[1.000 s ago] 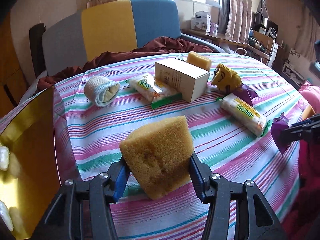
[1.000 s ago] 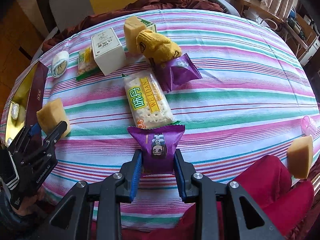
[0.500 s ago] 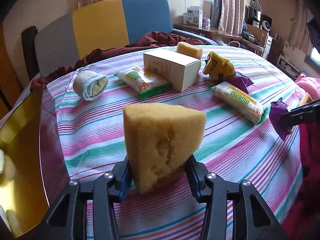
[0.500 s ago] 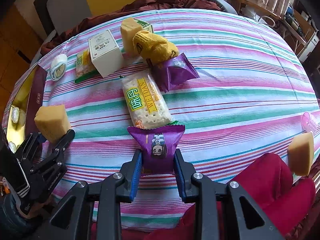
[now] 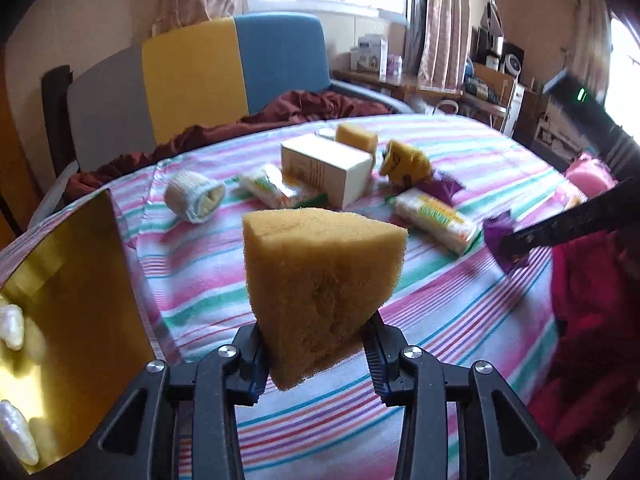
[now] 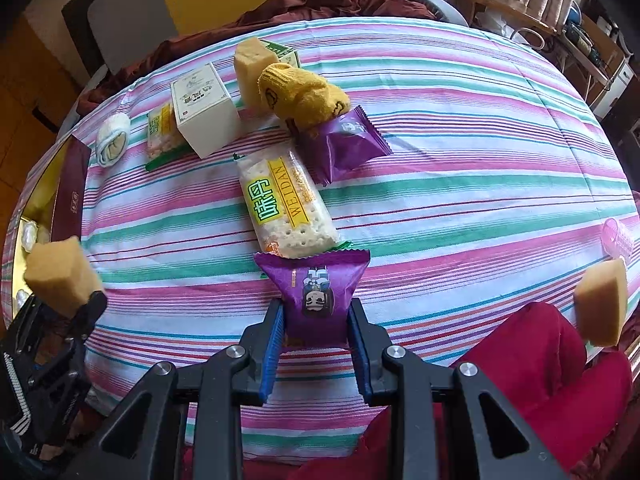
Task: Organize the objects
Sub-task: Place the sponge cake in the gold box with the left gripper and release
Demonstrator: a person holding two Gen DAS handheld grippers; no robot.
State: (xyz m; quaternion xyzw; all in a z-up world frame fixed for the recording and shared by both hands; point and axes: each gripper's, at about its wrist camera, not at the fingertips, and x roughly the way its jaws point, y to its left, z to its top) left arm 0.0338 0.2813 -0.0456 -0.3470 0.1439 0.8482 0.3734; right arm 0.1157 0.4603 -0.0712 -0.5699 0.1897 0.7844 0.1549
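Note:
A wedge-shaped yellow sponge (image 5: 320,280) is held clear of the striped tablecloth (image 5: 440,320) by my left gripper (image 5: 314,344). Its jaws are still closing and the pads squeeze the sponge's lower end. The right wrist view shows the same sponge (image 6: 56,276) at the far left, beside the gold box (image 6: 40,188). My right gripper (image 6: 316,320) is shut on a purple snack packet (image 6: 316,284) at the near edge of the table. The packet's far end touches a cracker pack (image 6: 286,204).
Farther back lie a white carton (image 6: 204,108), a second cracker pack (image 6: 160,132), a rolled white sock (image 6: 114,140), a yellow sock (image 6: 300,96), another purple packet (image 6: 348,144) and a sponge (image 6: 250,68). Another sponge (image 6: 600,304) and red cloth (image 6: 540,360) are at the right.
My left gripper has squeezed tighter on the sponge, tipped it upright and lifted it off the cloth. The right gripper and its purple packet have stayed still.

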